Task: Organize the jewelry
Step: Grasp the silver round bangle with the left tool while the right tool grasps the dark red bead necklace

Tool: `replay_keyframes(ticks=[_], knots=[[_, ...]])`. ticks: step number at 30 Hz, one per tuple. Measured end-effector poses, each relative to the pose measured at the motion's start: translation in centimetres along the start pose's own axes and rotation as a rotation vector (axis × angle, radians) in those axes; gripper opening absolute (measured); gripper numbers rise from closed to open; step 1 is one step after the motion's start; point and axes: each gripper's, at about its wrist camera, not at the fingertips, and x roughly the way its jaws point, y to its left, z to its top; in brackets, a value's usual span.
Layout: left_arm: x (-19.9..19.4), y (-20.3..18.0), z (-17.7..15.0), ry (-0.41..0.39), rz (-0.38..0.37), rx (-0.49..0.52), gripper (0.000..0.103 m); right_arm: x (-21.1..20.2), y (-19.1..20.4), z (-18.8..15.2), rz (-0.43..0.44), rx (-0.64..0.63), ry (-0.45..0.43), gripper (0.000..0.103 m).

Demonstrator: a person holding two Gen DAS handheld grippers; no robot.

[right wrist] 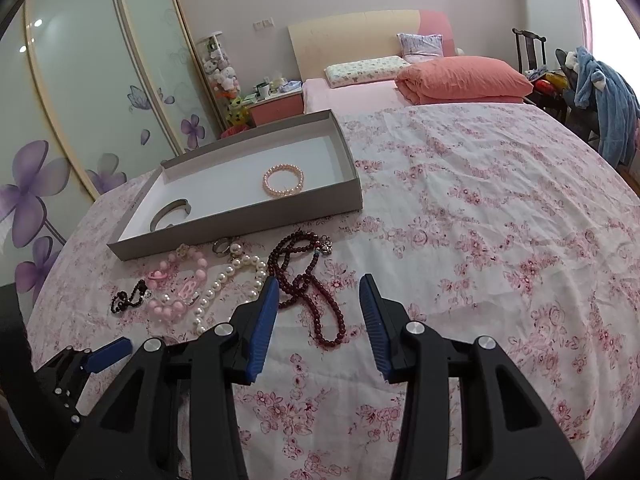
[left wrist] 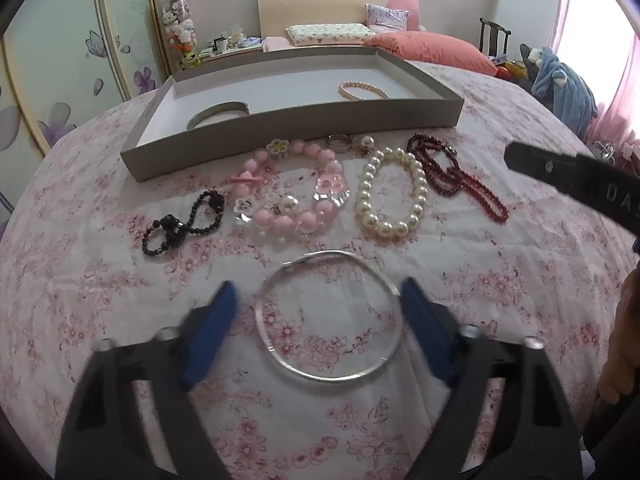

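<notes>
Right wrist: tray (right wrist: 344, 152) with pink bracelet (right wrist: 283, 181), cuff (right wrist: 170, 213).

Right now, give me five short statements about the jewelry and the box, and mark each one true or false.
1. The thin silver bangle lies on the bedspread between the open fingers of the left tongs. True.
2. The grey box holds nothing. False: a pink pearl bracelet and a silver cuff lie in it.
3. The right tongs are shut on the dark red bead necklace. False: they are open and hold nothing.
4. The white pearl bracelet lies outside the box. True.
5. The black bead bracelet is in the box. False: it lies on the bedspread.
</notes>
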Motion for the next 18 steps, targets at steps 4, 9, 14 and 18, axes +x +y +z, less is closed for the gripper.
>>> replay_keyframes(ticks=[4,9,14,18], knots=[[0.0,2.1,0.2,0.003,0.043,-0.029,0.07,0.1,-0.1,0.0,-0.006,-0.001,0.009,0.043],[-0.3,5.2,-0.1,0.002,0.071,-0.052,0.07,0.6,-0.1,-0.1,-0.012,-0.001,0.032,0.043],[-0.7,7.5,-0.6,0.004,0.048,-0.074,0.073,1.0,0.5,-0.2,-0.006,-0.016,0.045,0.043],[-0.8,7.5,-0.8,0.004,0.06,-0.069,0.078,1.2,0.9,-0.3,-0.002,-0.026,0.053,0.043]])
